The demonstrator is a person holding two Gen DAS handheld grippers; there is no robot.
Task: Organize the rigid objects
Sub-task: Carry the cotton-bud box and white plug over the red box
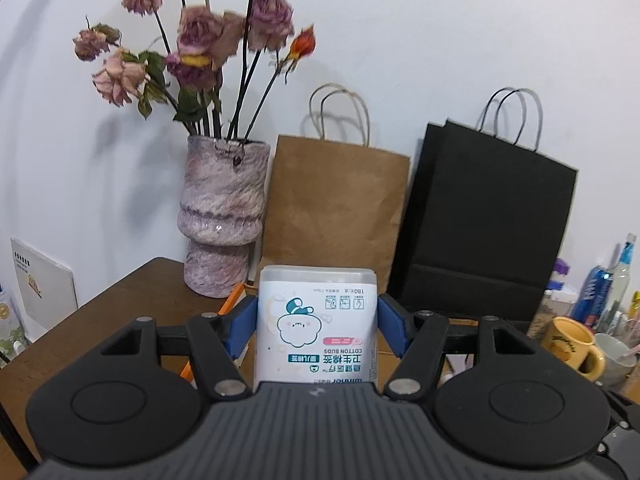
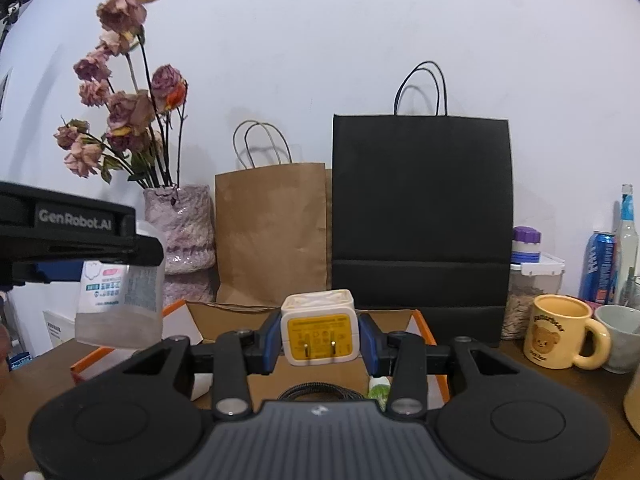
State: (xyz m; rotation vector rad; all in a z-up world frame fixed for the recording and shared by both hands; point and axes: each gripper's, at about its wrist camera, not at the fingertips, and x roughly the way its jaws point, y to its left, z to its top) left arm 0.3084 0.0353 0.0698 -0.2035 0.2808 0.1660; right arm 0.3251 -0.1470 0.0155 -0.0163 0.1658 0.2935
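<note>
- Left gripper [image 1: 317, 326] clamped on a cotton bud box [image 1: 317, 328], blue pads pressed to its two side walls; box held clear of the brown table [image 1: 120, 292], low in the centre of the left wrist view.
- Box label printed upside down in that view, so base turned up and away, lid end toward the camera; long axis running roughly along the fingers. In the right wrist view the same box [image 2: 120, 304] hangs at the left edge, tilted.
- Right gripper [image 2: 319, 330] clenched on a white and yellow charger plug [image 2: 319, 328], lower centre of the right wrist view, above the open cardboard box [image 2: 208, 318] with orange edges.
- Charger prongs pointing back at the camera, yellow face toward the lens; body nearly cubic, no clear long axis.
- Step in hand, as a judgement: carrying both items toward the cardboard box, already holding a dark coiled cable [image 2: 320, 394] and a small green and white item [image 2: 378, 390].
- Next move likely calls for lowering each item into a free part of the box, clear of the cable, then releasing.
- Worth minding: vase [image 1: 222, 216] of dried flowers and yellow mug [image 2: 560, 332] standing near either side of the path.
</note>
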